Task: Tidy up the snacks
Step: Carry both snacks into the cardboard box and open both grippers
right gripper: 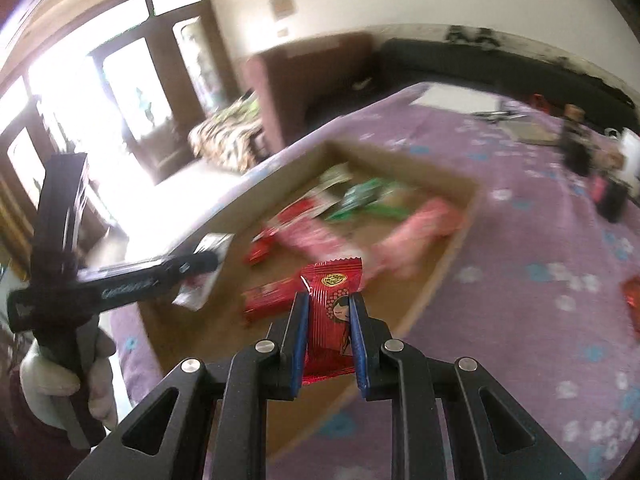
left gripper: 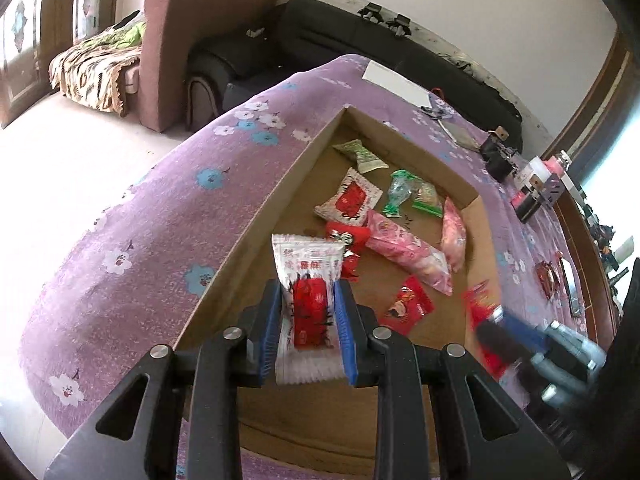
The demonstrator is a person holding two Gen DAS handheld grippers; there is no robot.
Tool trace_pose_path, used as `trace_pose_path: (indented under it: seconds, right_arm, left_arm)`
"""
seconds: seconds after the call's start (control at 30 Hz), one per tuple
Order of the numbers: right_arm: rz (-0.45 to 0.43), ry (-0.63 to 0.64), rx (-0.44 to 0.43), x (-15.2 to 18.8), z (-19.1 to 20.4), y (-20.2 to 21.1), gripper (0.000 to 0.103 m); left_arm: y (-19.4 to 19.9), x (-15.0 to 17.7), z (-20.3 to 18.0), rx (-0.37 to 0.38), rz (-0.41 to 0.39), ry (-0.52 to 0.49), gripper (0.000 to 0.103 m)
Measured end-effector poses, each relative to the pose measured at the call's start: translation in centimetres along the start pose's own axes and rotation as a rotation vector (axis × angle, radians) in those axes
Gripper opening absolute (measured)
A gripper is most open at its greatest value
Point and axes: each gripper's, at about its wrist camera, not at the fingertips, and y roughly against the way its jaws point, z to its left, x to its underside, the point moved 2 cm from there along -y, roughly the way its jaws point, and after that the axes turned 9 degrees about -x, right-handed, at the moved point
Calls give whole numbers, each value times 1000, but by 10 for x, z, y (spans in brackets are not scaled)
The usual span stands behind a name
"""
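A shallow cardboard box (left gripper: 248, 232) lies on a purple flowered tablecloth and holds several snack packets. My left gripper (left gripper: 307, 292) is shut on a white packet with a red label (left gripper: 306, 276), held above the box's near left part. My right gripper (right gripper: 330, 300) is shut on a red packet with a cartoon girl (right gripper: 334, 312), held over the box's near right edge (right gripper: 436, 276). The right gripper shows blurred at the lower right of the left wrist view (left gripper: 492, 320). The left gripper shows at the left of the right wrist view (right gripper: 200, 264).
In the box lie a second white and red packet (left gripper: 350, 200), green packets (left gripper: 404, 190), pink packets (left gripper: 408, 252) and small red packets (left gripper: 408, 304). A loose red packet (left gripper: 548, 276) lies on the cloth right of the box. Black devices (left gripper: 528, 184) and paper (left gripper: 396, 80) sit at the far table end.
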Motion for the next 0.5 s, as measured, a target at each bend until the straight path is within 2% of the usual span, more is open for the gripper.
trace_pose_path:
  seconds: [0.13,0.4,0.47,0.5]
  right_arm:
    - [48,32,4,8,18,-24,19]
    - [65,12,3,14,13,-33,20]
    - [63,9,-8,14,13,-31,23]
    - [60,8,-17,15,13,-30,23]
  left_arm:
    - [4,1,4,7,-9,10,23]
    - [20,7,3,-16,-28,-1,26]
    - [24,9,-1,-30,-37,-11,32]
    - [27,10,-3,-38,-44,-14,42]
